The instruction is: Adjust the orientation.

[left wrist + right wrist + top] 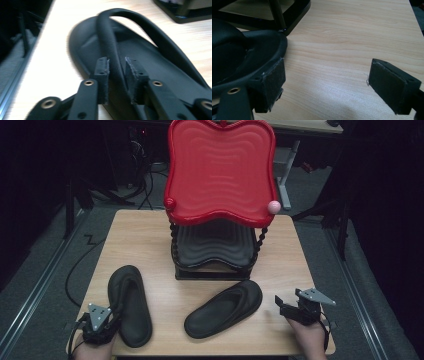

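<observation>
Two black flip-flop sandals lie on the wooden table (145,235). My left gripper (116,320) sits at the heel end of the left sandal (131,305), near the table's front left corner. In the left gripper view this gripper (117,63) is shut on the sandal's strap (110,37), which arches away over the footbed (155,67). The right sandal (225,309) lies slanted at front centre. Just to its right, my right gripper (280,306) is open. In the right gripper view, bare wood lies between the jaws of the right gripper (329,72), and one pad is close to that sandal's rim (234,55).
A two-tier rack stands at the table's middle back, with a red wavy top tray (220,170) over a black lower tray (215,245) on beaded posts. Its black base (294,15) is just beyond the right sandal. Cables and dark floor surround the table.
</observation>
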{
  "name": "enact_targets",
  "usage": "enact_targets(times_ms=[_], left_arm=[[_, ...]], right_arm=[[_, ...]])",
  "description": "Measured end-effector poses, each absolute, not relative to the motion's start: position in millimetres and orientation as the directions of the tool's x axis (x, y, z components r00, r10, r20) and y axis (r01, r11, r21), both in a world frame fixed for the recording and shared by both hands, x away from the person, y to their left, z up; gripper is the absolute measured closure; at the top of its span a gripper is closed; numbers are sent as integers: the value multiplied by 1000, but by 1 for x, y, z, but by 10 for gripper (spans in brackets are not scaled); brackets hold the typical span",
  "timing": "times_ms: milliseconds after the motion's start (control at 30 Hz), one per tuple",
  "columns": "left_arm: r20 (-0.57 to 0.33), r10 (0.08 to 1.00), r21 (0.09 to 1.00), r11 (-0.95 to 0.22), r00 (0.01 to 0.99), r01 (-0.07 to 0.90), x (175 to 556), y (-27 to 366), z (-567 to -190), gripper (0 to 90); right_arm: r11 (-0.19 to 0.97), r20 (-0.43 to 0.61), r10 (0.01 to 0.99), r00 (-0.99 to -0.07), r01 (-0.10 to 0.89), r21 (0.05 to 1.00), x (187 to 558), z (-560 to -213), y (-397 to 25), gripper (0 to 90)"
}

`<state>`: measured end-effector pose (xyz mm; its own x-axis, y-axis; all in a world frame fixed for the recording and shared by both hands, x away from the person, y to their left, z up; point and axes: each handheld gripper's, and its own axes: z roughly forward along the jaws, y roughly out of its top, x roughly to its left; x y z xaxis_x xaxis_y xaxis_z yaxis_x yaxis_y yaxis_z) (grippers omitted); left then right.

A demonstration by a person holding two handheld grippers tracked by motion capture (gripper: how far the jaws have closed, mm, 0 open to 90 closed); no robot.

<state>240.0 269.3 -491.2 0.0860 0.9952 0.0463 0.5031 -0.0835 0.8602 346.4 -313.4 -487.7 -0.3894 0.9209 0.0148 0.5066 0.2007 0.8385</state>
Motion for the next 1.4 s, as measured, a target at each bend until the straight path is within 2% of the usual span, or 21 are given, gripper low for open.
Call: enact_targets(times_ms=[100, 533, 667, 800, 900, 1000, 1200, 1400], left_arm=[[-9, 995, 868, -41, 98, 496, 242, 279, -493, 739], [66, 990, 875, -117, 124, 470, 247, 274, -497, 738], [48, 993, 885, -91, 104, 457, 249, 275, -499, 735], [38, 996, 863, -71, 75, 500, 259, 271, -503, 611], [46, 998, 864, -66, 53, 500, 261, 269, -503, 717], [48, 998, 870, -63, 43, 490, 260, 270, -503, 734], [-8, 1000, 889, 3, 9, 458, 256, 277, -499, 752], [-4, 1000, 903, 0, 10, 430, 250, 276, -491, 760]], right_arm=[[196, 21, 921, -388, 510, 837, 346, -489, -314, 145], [195, 30, 916, -401, 509, 838, 343, -490, -314, 207], [192, 35, 917, -397, 518, 833, 343, -492, -315, 207], [188, 39, 918, -395, 521, 833, 343, -493, -315, 210], [190, 38, 918, -395, 522, 831, 343, -493, -315, 213], [192, 38, 916, -398, 520, 832, 343, -494, -315, 220], [182, 55, 912, -406, 521, 834, 343, -494, -316, 243], [185, 52, 912, -408, 521, 833, 343, -494, -316, 248]])
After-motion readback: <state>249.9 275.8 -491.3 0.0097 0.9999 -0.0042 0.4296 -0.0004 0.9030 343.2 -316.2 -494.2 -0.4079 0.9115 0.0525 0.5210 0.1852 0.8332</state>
